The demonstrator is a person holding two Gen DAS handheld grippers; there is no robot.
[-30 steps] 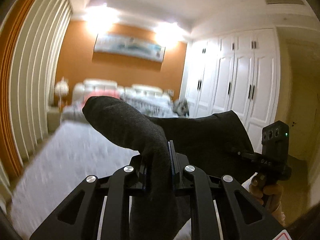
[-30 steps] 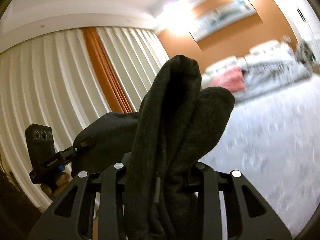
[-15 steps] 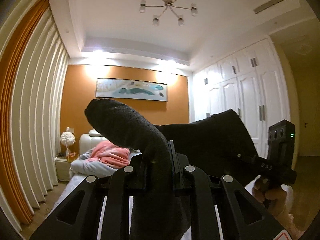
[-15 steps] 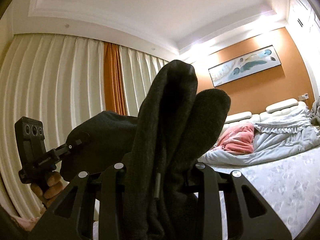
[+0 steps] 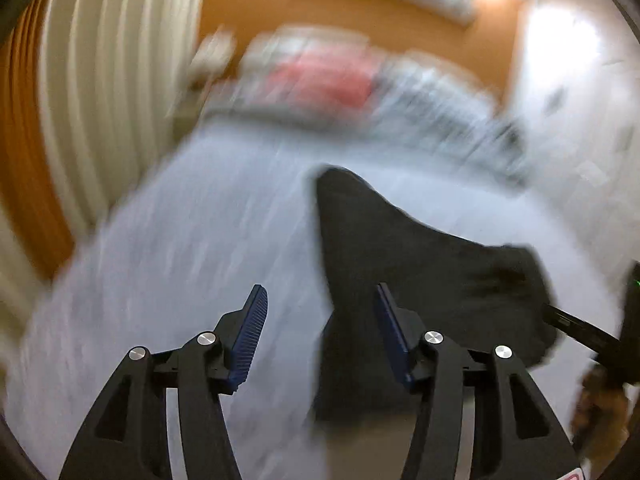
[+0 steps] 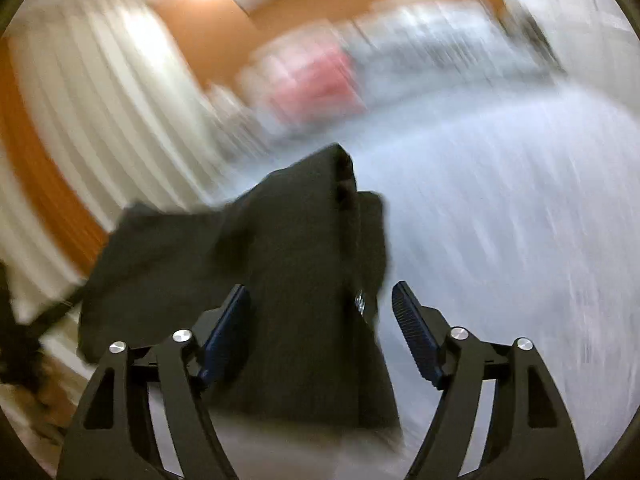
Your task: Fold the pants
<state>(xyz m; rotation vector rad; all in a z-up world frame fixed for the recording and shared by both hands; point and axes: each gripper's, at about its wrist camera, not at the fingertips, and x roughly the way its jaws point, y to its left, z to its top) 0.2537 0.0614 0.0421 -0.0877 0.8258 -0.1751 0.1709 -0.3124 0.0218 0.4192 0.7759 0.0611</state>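
Dark pants at lower centre of both blurred frames, left claw and right claw spread apart, over the bed.

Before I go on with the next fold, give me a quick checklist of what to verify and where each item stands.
1. Left gripper open: ok, jaws spread wide, nothing clamped.
2. Right gripper open: ok, jaws apart, cloth runs between them unpinched.
3. Pants down on the bed: ok, dark fabric lies on the pale cover.
4. Pants lying flat and smooth: not ok, the right wrist view shows bunched, overlapping layers.
5. Edges lined up for the fold: cannot tell, both views are motion-blurred.
6. Right gripper clear of the cloth: not ok, pants lie between its pads.
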